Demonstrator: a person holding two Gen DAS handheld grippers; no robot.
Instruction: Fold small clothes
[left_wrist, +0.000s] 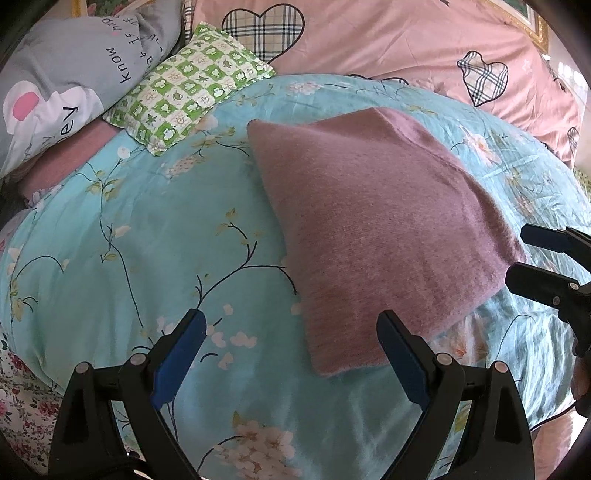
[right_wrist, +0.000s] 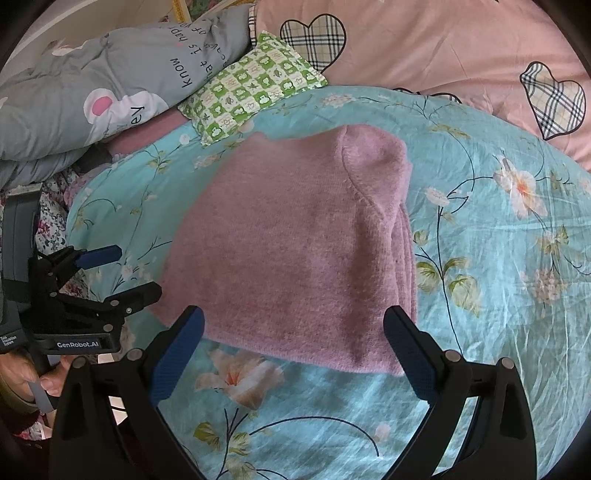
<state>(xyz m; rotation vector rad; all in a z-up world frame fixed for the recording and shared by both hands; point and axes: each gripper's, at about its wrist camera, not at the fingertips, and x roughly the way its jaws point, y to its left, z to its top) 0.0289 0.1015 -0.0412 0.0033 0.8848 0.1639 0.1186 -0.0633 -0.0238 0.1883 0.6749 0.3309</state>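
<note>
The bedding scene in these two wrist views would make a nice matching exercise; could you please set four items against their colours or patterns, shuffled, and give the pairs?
Things:
1. folded knit garment
2. small pillow
3. quilt under the garment
4. large cover at the back

Descriptions:
A. pink with plaid hearts
B. mauve, plain
C. turquoise with blossom branches
D. green and white checks

Pairs: 1-B, 2-D, 3-C, 4-A.

Both the left gripper and the right gripper are open and hold nothing.

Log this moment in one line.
sweater: folded, on bed | left gripper: open, empty | right gripper: open, empty
</note>
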